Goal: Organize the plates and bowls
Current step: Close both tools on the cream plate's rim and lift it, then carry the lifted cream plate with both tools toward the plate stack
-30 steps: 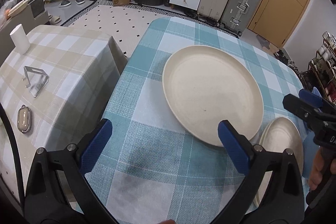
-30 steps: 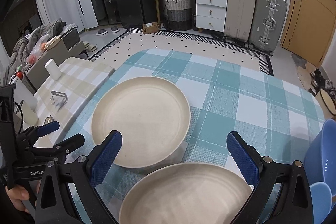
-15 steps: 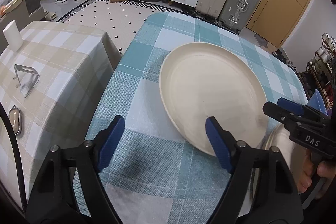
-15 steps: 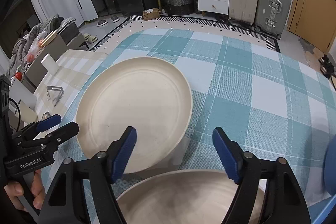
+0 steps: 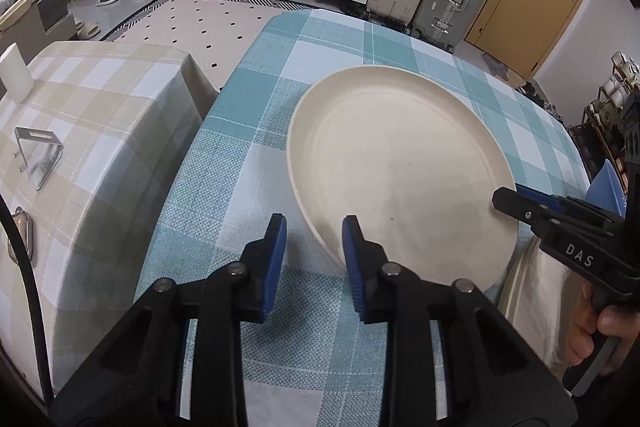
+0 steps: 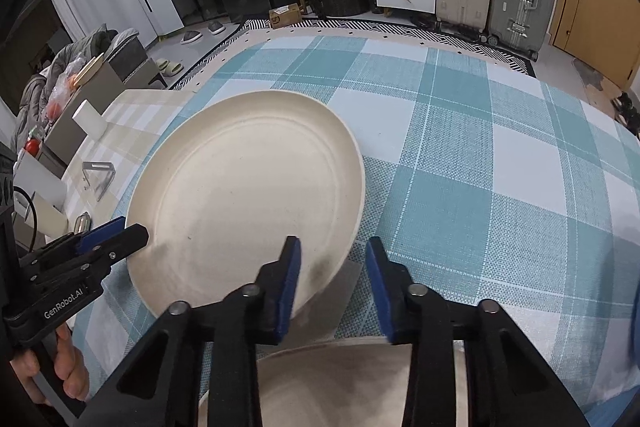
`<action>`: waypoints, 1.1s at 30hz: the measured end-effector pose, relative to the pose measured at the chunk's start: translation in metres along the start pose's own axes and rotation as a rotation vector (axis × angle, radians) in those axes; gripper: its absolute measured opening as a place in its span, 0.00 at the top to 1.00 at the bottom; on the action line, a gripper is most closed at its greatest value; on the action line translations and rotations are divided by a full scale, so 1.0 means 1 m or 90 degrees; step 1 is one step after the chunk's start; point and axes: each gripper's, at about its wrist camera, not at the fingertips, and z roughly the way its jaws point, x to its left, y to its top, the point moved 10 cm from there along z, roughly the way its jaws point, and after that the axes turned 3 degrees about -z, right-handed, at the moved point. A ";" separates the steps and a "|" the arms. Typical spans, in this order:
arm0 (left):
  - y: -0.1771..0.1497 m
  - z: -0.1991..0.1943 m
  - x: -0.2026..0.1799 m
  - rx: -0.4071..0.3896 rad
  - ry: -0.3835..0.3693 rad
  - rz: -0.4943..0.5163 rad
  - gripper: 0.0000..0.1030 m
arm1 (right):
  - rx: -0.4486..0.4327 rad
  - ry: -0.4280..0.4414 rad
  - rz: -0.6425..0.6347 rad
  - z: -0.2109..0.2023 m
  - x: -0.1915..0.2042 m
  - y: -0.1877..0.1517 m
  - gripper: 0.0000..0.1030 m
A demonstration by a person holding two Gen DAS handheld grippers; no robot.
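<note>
Teal-checked cloth covers the table (image 6: 460, 155), and the large cream plate (image 5: 400, 167) lies flat near its left edge, close to the front. Both tongs straddle that plate's near rim from opposite sides: the left gripper (image 5: 314, 239) at the near-left arc, the right gripper (image 6: 332, 267) at the near-right, each with one pad over the plate and one outside it. Both sets of jaws are closing, the rim between them, and neither looks clenched yet (a gap shows at each pad). A round plate has no long axis, so the lift turns on the two opposed holds. Only the right wrist view shows the second plate (image 6: 340, 379) directly beneath its gripper; the left view catches just its edge.
</note>
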 end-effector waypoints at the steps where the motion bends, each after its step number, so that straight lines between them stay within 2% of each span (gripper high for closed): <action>1: 0.000 0.001 -0.001 0.001 -0.003 0.001 0.80 | 0.001 0.000 0.000 0.001 0.000 -0.001 0.75; 7: 0.001 0.003 -0.004 0.000 -0.001 0.010 0.83 | -0.001 -0.014 -0.011 0.003 0.001 -0.002 0.82; 22: 0.001 -0.006 -0.008 -0.017 0.019 0.033 0.83 | -0.023 -0.044 -0.044 -0.002 0.005 -0.003 0.82; 33: 0.002 -0.035 -0.012 -0.039 0.015 0.040 0.83 | -0.046 -0.041 -0.042 -0.023 0.010 -0.002 0.82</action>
